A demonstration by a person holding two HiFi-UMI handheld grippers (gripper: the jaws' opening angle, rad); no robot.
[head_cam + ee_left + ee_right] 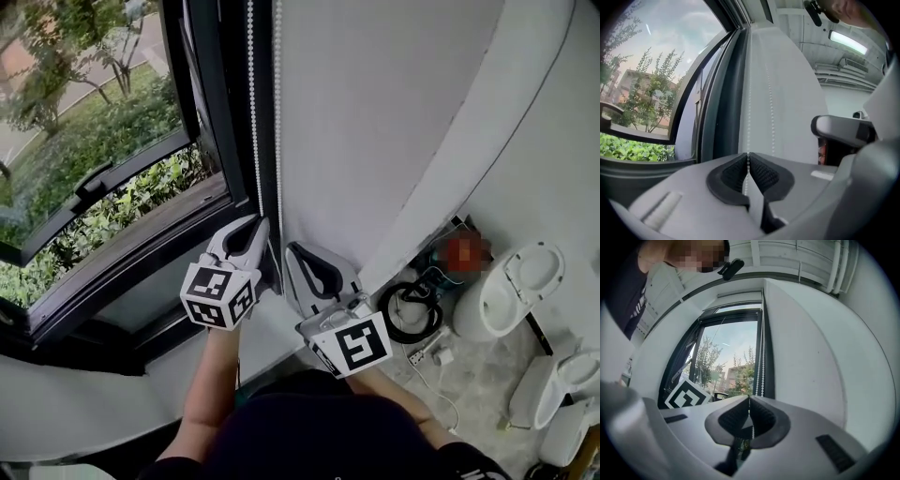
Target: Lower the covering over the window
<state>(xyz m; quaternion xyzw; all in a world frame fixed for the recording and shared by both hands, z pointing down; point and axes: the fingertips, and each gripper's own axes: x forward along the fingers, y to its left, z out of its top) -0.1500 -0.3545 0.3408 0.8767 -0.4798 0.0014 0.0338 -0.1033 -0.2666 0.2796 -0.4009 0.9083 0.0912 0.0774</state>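
The room had a smooth white wall [375, 112] that curved away to the right of a tall window [103, 159] in a dark frame [211, 112]. Green shrubs and trees showed through the glass. The pale speckled floor [469, 375] below carried a white toilet [516, 281] with a glossy oval bowl, another like it near the edge, and a coiled black cable [412, 314].

A white bead chain [251, 112] hung as two thin strands just beside the frame, between the window and the wall. A pale band [740, 296] crossed the top of the window. It was probably the rolled-up blind, and the pane below it lay uncovered.

The left gripper [255, 234] pointed at the chain, its ribbed black fingers [761, 176] closed on one strand, which ran up from between them. The right gripper [294, 253] sat just beside it, lower and nearer the wall. Its fingers [764, 420] were also closed on the bead chain, and a few beads showed in the slit between the pads. Both grippers were smooth grey plastic. Each carried a white cube with black square markers [218, 295].
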